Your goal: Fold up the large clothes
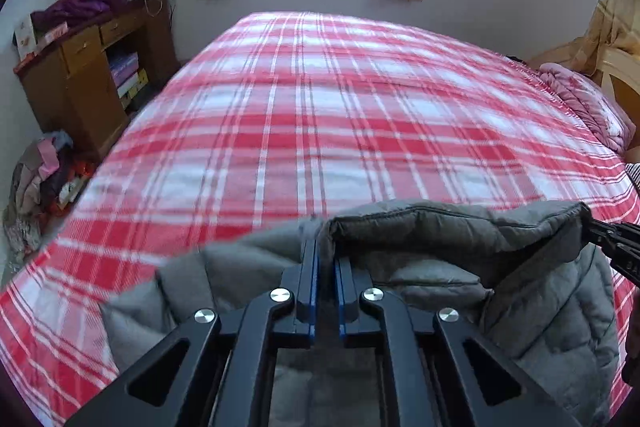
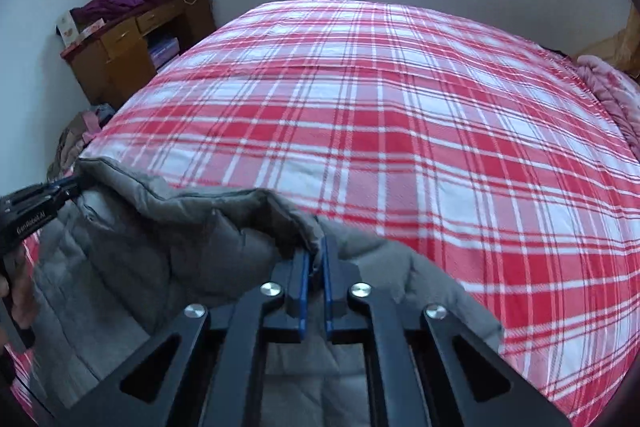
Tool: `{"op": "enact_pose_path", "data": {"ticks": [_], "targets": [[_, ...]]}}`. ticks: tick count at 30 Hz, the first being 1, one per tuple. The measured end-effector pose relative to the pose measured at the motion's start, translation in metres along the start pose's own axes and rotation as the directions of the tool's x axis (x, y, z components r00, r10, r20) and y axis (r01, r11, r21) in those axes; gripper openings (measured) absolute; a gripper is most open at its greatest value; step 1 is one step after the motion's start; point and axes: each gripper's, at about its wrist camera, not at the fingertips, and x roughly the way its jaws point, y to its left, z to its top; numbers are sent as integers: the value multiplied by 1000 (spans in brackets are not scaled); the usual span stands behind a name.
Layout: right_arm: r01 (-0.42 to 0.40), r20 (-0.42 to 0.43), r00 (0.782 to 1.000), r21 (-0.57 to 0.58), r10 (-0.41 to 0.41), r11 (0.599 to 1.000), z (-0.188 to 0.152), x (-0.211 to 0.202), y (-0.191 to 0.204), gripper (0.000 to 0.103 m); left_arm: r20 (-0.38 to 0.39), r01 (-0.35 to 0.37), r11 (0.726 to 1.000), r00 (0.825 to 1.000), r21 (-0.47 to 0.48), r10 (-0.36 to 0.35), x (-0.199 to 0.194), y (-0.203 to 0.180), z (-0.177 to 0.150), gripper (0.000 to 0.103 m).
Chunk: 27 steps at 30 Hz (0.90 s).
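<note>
Left wrist view: left gripper (image 1: 326, 259) and right gripper (image 1: 596, 227) are both pinching the gray coat's (image 1: 440, 227) edge, lifting it off the near bed (image 1: 320, 107) for folding.

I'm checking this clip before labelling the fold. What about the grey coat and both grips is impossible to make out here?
- Grey padded coat: its lower part is cut off by the bottom edge and covered by the left gripper in the left wrist view; its shape is unclear.
- Right gripper: the fabric bunches over its jaws, hiding how much is pinched.
- Floor clothes pile: blurred, items indistinguishable.
</note>
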Motion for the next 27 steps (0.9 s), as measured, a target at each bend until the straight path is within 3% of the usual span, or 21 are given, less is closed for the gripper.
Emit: {"op": "enact_pose_path", "data": {"ticks": [5, 9, 15, 17, 18, 19, 21, 23, 27], "targets": [[2, -4, 1000, 23, -2, 1000, -28, 7, -5, 6, -55, -36, 999, 998, -17, 35, 23, 5, -31, 5], [26, -32, 999, 14, -26, 1000, -44, 21, -8, 6, -53, -43, 999, 998, 4, 43, 25, 2, -38, 5], [36, -43, 998, 14, -36, 999, -53, 27, -12, 6, -20, -100, 992, 995, 78, 102, -6, -9, -35, 8], [23, -40, 999, 10, -23, 1000, -51, 20, -14, 6, 2, -114, 990, 993, 82, 114, -23, -7, -30, 17], [20, -38, 999, 9, -19, 1000, -51, 16, -15, 10, 24, -123, 989, 992, 80, 122, -35, -5, -27, 37], [6, -40, 999, 11, -6, 1000, -51, 10, -18, 16, 47, -131, 989, 991, 74, 128, -44, -2, -25, 68], [11, -52, 999, 16, -10, 1000, -51, 0, -23, 50, 128, -181, 982, 976, 47, 174, -65, 6, -18, 94], [37, -44, 998, 20, -36, 999, -52, -13, -29, 54, 192, -196, 980, 963, 22, 188, -78, 13, -7, 94], [128, 42, 991, 49, -130, 991, -43, -45, -36, 54, 181, -288, 956, 938, -61, 295, -65, 13, 26, 94]]}}
